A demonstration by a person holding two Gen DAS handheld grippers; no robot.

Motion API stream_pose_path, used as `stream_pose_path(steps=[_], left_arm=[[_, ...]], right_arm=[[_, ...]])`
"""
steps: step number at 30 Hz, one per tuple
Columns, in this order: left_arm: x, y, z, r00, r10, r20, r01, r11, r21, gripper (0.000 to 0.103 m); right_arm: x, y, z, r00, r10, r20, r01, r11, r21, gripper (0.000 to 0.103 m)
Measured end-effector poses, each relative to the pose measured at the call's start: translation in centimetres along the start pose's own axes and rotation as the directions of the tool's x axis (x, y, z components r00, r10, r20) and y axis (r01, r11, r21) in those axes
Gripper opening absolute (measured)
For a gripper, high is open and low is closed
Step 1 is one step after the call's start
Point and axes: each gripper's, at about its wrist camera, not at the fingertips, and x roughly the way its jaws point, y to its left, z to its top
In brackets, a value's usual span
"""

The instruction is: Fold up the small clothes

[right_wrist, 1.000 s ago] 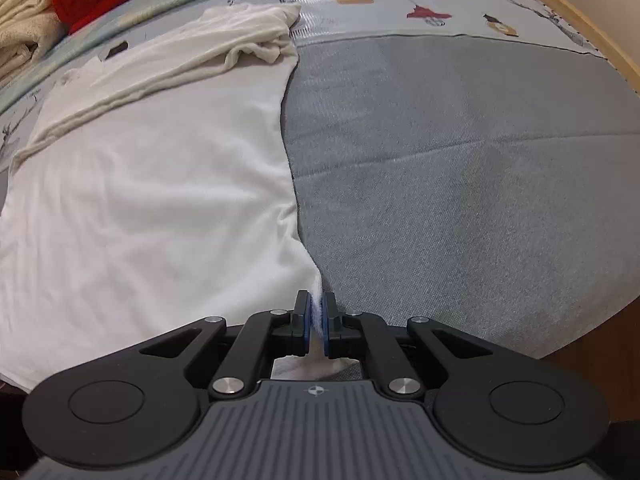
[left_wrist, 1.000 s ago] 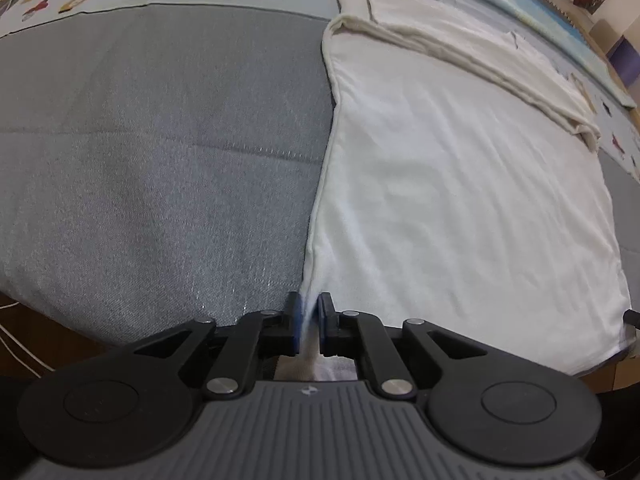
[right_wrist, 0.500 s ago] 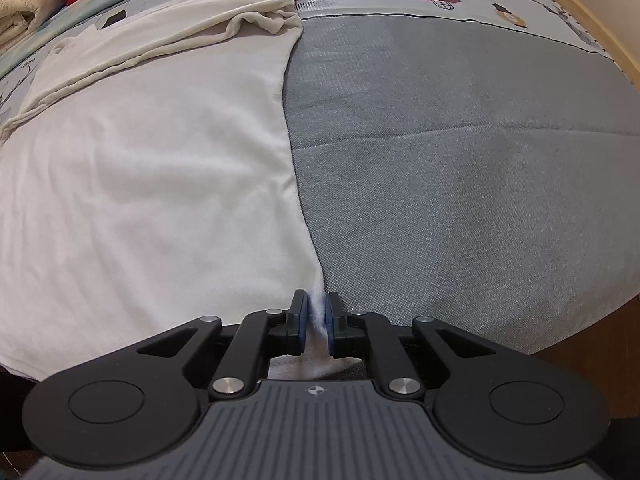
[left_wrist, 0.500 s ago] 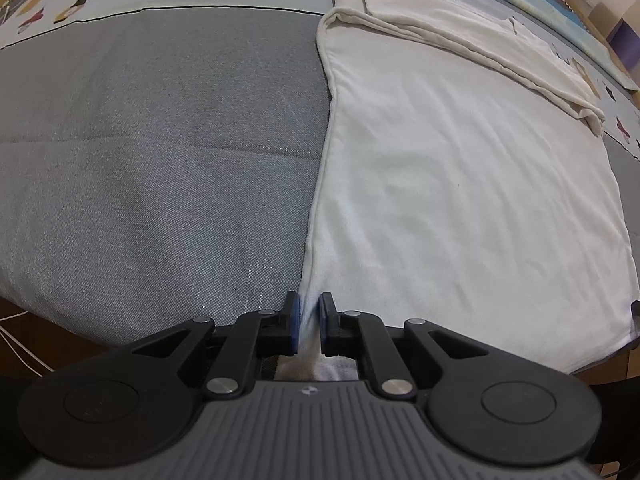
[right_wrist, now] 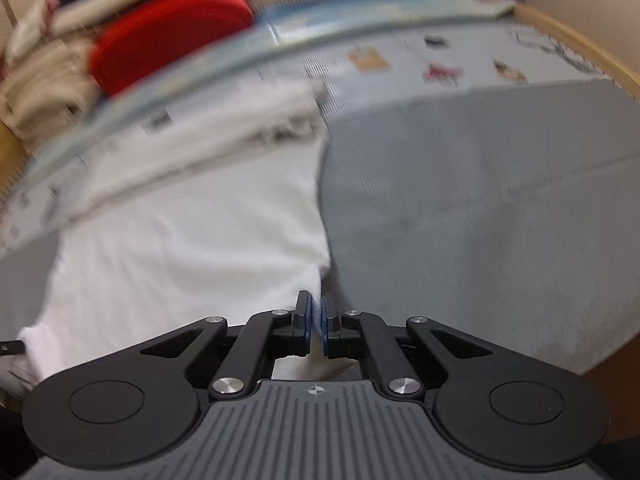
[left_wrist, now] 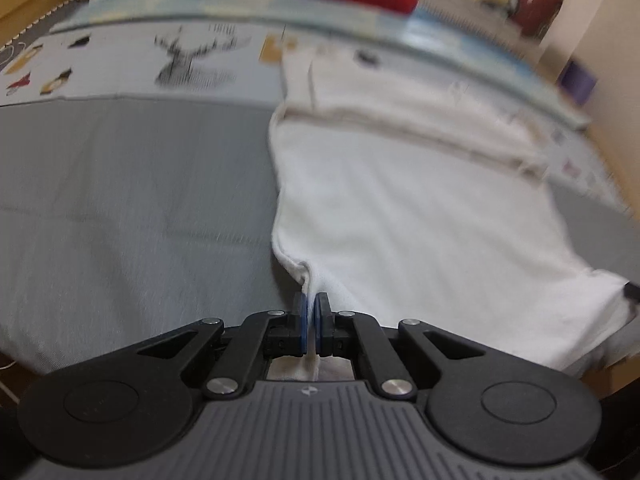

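Observation:
A white garment (left_wrist: 420, 216) lies spread on the grey mat (left_wrist: 132, 208), its far part folded over in a band. My left gripper (left_wrist: 311, 300) is shut on the garment's near left corner, which is lifted off the mat into a small peak. In the right wrist view the same white garment (right_wrist: 192, 248) fills the left half. My right gripper (right_wrist: 317, 300) is shut on its near right corner, also raised. At the far right edge of the left wrist view a dark bit of the other gripper (left_wrist: 631, 291) shows at the cloth's corner.
Beyond the grey mat (right_wrist: 480, 208) lies a pale printed sheet (left_wrist: 120, 64) with a deer drawing. A red cloth (right_wrist: 168, 36) and beige folded clothes (right_wrist: 40, 92) are stacked at the far edge. A wooden rim (right_wrist: 592, 52) borders the surface on the right.
Both grippers have risen and tilted up, lifting the near corners of the white garment off the mat. The stack of red and beige clothes has come into view; the frames are now blurred.

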Motion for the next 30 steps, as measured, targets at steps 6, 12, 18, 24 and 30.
stream_pose_path(steps=[6, 12, 18, 24, 30], left_arm=[[-5.4, 0.8, 0.3, 0.981, -0.122, 0.150, 0.132, 0.989, -0.060, 0.003], [-13.0, 0.4, 1.6, 0.939, -0.220, 0.266, 0.249, 0.965, -0.083, 0.002], [-13.5, 1.2, 3.3, 0.956, -0.194, 0.221, 0.220, 0.970, -0.103, 0.002], [-8.6, 1.8, 6.9, 0.977, -0.177, 0.120, 0.188, 0.978, -0.092, 0.002], [-1.9, 1.2, 13.1, 0.993, -0.107, 0.052, 0.106, 0.994, 0.014, 0.002]], right_arm=[[-3.6, -0.6, 1.3, 0.990, 0.073, 0.120, -0.080, 0.995, 0.054, 0.004], [-9.5, -1.9, 2.4, 0.959, 0.177, 0.220, -0.201, 0.975, 0.093, 0.000], [-14.5, -2.9, 4.0, 0.924, 0.225, 0.310, -0.259, 0.963, 0.075, 0.000], [-11.8, -2.1, 6.0, 0.940, 0.204, 0.272, -0.226, 0.973, 0.051, 0.000], [-6.4, -0.8, 11.5, 0.970, 0.138, 0.198, -0.142, 0.990, 0.008, 0.000]])
